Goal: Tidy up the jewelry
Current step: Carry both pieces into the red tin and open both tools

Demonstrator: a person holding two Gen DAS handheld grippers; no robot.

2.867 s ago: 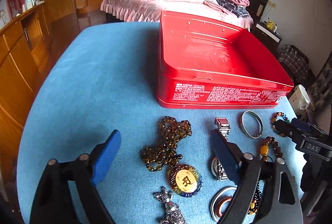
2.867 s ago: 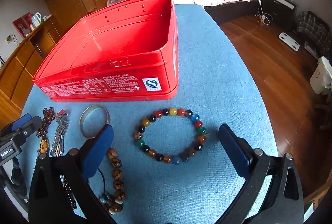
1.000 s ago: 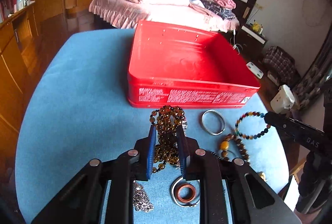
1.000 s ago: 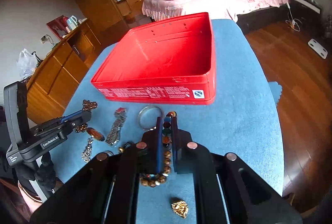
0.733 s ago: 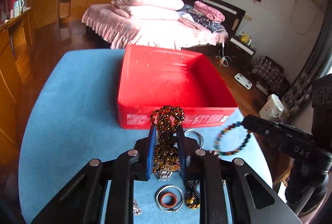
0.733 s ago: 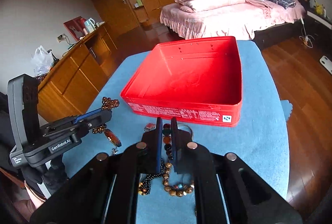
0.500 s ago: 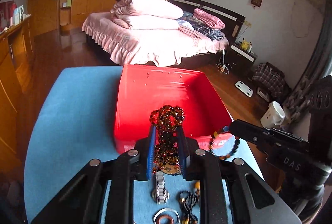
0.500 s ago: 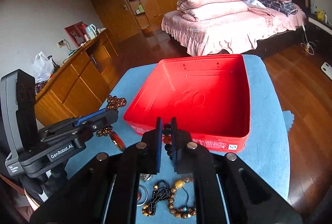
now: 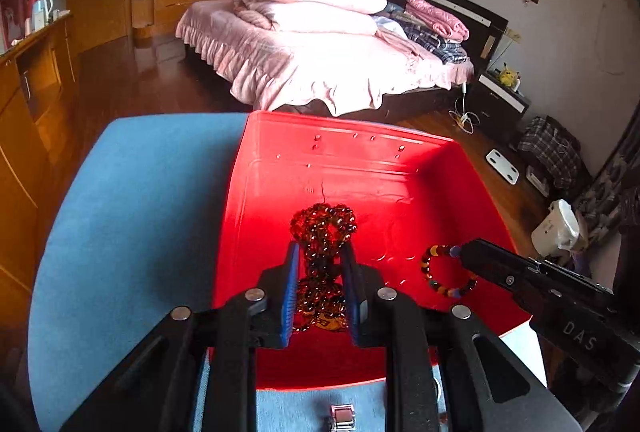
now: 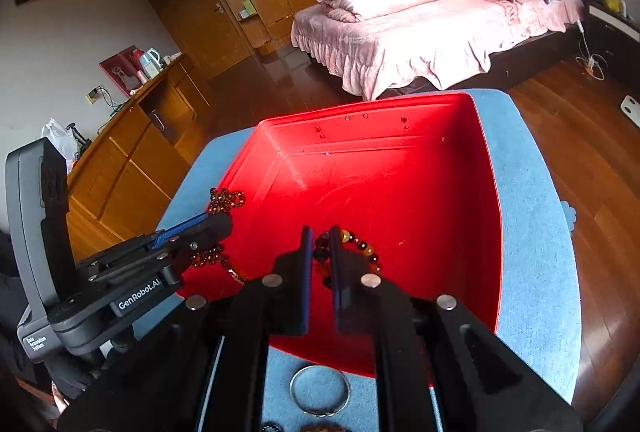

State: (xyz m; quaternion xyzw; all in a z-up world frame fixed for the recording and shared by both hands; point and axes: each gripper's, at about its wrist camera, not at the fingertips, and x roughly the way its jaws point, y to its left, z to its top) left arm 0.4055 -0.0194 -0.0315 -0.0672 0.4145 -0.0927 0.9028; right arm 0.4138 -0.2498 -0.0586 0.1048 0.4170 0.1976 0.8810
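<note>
Both grippers hang over the open red tin (image 9: 280,191). My left gripper (image 9: 320,252) has its blue pads on the dark amber bead necklace (image 9: 324,224); a loop sticks up past the tips and the pendant dangles below. Its jaws are opening slightly, and the pads still press the beads. My right gripper (image 10: 320,236) pinches the multicoloured bead bracelet (image 10: 362,244), which dangles above the tin floor (image 10: 400,191). Its jaws are opening too, with the bracelet still caught. In the left wrist view the right gripper (image 9: 466,252) shows at right with the bracelet (image 9: 430,280) hanging from its tip.
The tin sits on a blue-covered table (image 9: 140,191). A silver bangle (image 10: 319,390) and a metal watch (image 9: 342,416) lie on the cloth just before the tin's near wall. A wooden cabinet (image 10: 132,159) stands to the left and a bed (image 9: 320,63) behind.
Both grippers have lifted their jewelry off the cloth and carried it forward over the tin's near wall. The necklace and the bracelet now hang above the tin floor.
</note>
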